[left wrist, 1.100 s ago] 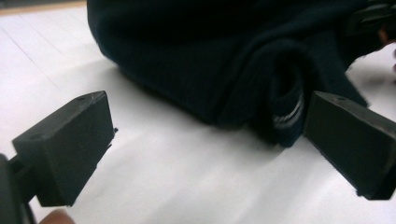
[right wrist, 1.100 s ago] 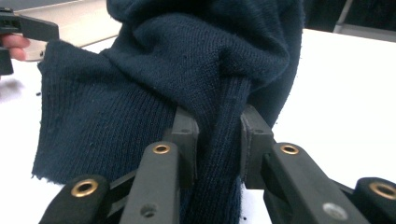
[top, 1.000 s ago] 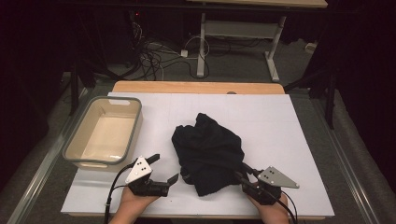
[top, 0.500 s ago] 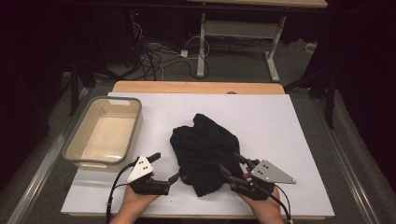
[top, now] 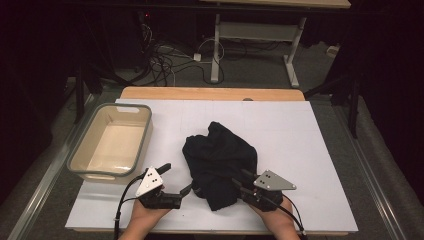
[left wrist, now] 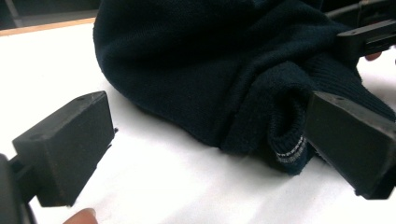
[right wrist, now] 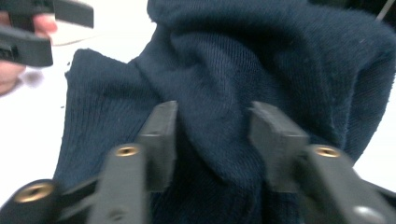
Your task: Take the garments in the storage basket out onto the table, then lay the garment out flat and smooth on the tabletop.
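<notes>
A crumpled dark navy knit garment (top: 220,160) lies in a heap on the white sheet (top: 310,150), near the front middle of the table. My left gripper (top: 176,178) rests on the sheet at the garment's lower left edge, open. In the left gripper view its jaws (left wrist: 210,144) straddle a ribbed cuff (left wrist: 285,140) with a pale stripe, without touching it. My right gripper (top: 239,180) is at the garment's lower right edge. Its jaws (right wrist: 212,121) have just been closing and now pinch a raised fold of the garment (right wrist: 280,60).
A beige rectangular basin (top: 142,137) with nothing in it stands at the sheet's left side. Bare white sheet stretches to the right of and behind the garment. The wooden table edge (top: 210,93) runs along the back, with cables and desk legs on the floor beyond.
My right gripper has slid left into the garment's lower right edge, its jaws first wider and now narrower around a fold. The left gripper has stayed put.
</notes>
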Demonstrator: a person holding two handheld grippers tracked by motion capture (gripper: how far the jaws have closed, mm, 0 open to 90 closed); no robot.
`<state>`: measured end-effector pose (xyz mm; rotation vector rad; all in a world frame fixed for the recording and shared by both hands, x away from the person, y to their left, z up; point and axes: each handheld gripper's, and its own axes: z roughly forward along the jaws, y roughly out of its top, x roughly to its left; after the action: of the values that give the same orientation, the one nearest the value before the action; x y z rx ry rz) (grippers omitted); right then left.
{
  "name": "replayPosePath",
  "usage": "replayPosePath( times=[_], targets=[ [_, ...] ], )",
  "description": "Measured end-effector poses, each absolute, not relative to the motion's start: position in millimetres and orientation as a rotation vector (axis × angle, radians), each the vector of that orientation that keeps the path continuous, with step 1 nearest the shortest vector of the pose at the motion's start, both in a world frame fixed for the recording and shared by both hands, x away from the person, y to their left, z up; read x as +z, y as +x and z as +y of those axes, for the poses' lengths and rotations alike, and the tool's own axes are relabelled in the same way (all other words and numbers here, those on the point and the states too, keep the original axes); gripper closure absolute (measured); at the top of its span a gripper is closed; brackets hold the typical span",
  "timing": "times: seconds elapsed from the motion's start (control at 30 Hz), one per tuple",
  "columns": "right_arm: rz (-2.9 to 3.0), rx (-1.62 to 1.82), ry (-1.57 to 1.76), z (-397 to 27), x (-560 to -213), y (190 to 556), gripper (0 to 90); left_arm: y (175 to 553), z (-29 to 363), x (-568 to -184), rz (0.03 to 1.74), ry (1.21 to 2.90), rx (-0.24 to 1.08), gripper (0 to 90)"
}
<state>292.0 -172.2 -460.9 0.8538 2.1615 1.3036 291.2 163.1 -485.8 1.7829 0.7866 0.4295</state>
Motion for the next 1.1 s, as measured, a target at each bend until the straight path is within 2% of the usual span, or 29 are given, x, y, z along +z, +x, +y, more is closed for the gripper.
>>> replayPosePath(
  times=[0.07,0.1,0.13,0.2,0.5,0.87,0.93,1.03,1.1],
  targets=[
    [2.165,1.279,0.849,-171.0,-464.8,292.0,69.2,291.6,163.3,-485.7,0.788,1.785,0.426,1.4],
    [2.168,1.262,0.849,-170.8,-467.8,292.0,76.3,291.6,163.3,-485.7,0.787,1.786,0.426,1.3],
    [2.168,1.262,0.849,-170.8,-467.8,292.0,76.3,291.5,163.2,-485.7,0.786,1.786,0.427,1.3],
    [2.158,1.265,0.820,-172.8,-465.8,289.7,82.0,290.5,162.5,-485.9,0.778,1.788,0.439,1.3],
    [2.059,1.337,0.879,-200.5,-452.2,286.0,82.3,290.2,162.7,-485.9,0.750,1.792,0.424,1.3],
    [1.879,1.245,1.147,-281.2,-457.3,293.9,82.2,286.4,164.2,-486.4,0.719,1.777,0.436,1.3],
    [1.891,1.228,1.171,-287.8,-461.4,292.3,78.8,285.9,164.6,-486.5,0.716,1.774,0.438,1.3],
    [1.882,1.288,1.181,-287.7,-456.8,289.1,61.6,286.0,164.1,-486.5,0.710,1.778,0.434,2.6],
    [1.872,1.330,1.143,-280.3,-446.5,286.1,53.4,286.5,164.1,-486.4,0.712,1.781,0.430,2.7]
  ],
)
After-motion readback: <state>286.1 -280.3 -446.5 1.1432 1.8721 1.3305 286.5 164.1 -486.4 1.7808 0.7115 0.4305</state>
